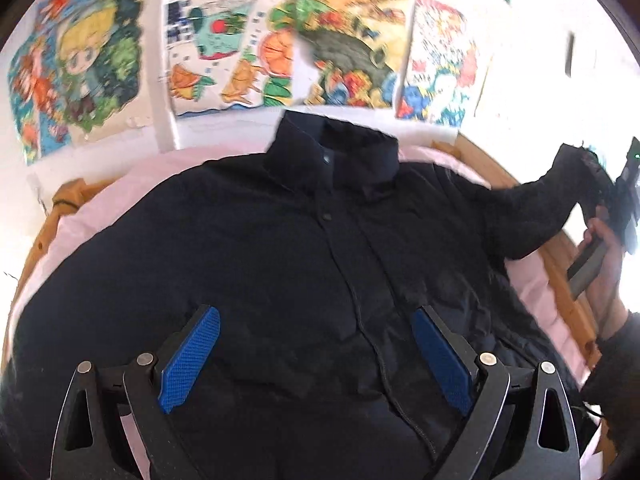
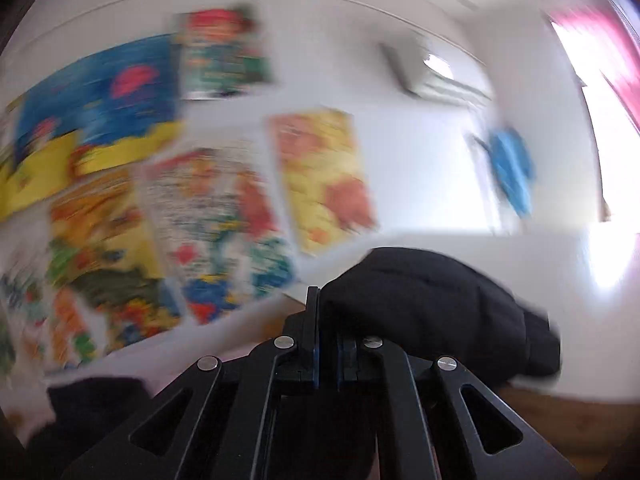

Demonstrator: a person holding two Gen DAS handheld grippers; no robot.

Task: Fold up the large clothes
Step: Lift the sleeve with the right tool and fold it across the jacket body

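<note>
A large black jacket (image 1: 312,264) lies front up on a pink sheet (image 1: 100,204), collar toward the wall. My left gripper (image 1: 316,332) is open and empty, its blue pads (image 1: 192,356) spread above the jacket's lower front. My right gripper (image 2: 326,320) is shut on the end of the jacket's sleeve (image 2: 432,304) and holds it raised. In the left wrist view that sleeve (image 1: 532,208) rises off the bed at the right toward the right gripper (image 1: 616,200). The right wrist view is blurred.
The pink sheet covers a bed with a wooden frame (image 1: 568,272). Colourful posters (image 1: 224,48) hang on the white wall behind. An air conditioner (image 2: 436,76) and a bright window (image 2: 600,128) show in the right wrist view.
</note>
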